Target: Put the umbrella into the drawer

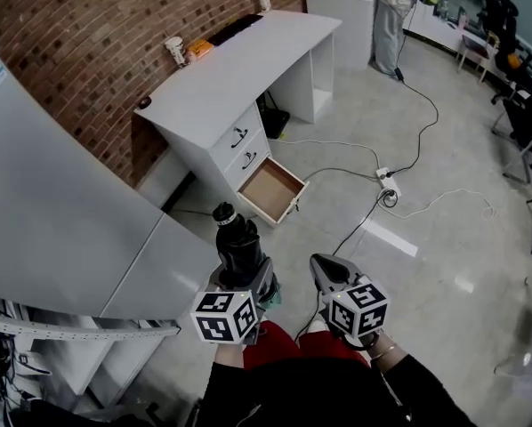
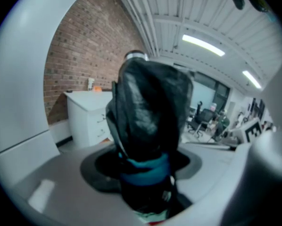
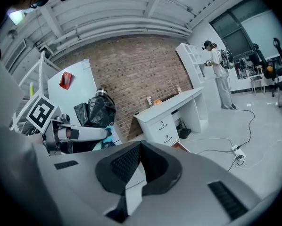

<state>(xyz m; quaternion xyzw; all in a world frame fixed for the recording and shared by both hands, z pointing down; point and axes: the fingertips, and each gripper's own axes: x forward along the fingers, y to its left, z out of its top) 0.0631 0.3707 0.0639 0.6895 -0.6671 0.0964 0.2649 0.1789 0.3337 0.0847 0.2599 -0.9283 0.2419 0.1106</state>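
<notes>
The left gripper (image 1: 246, 276) is clamped on the folded umbrella (image 2: 148, 112), its jaws standing wide around the bundle's lower part. The umbrella is a stubby cylinder of black, crinkled, faintly glossy fabric. A teal strap (image 2: 145, 168) cinches it just above the grip point. Its far end finishes in what appears to be a pale metal ring, though the left gripper view is too blurred there to confirm. The bundle projects forward and upward from the jaws, well apart from the drawer (image 1: 270, 189). The right gripper (image 3: 140, 146) is beside the left one. Its black ribbed pads are closed together at the tips, with nothing between them. Ahead on the floor side, the drawer is the lowest of the white desk (image 1: 239, 74) and is pulled out. It is a shallow rectangular tray with a brown, wood-toned bottom and a white front panel. The two drawers above it are closed and carry dark curved handles. The desk top is smooth and matte white. Behind it runs a red-brown brick wall (image 1: 97, 25). The floor (image 1: 408, 265) is polished grey and reflective, crossed by thin white cables (image 1: 426, 123) that meet at a power strip (image 1: 388, 178).
</notes>
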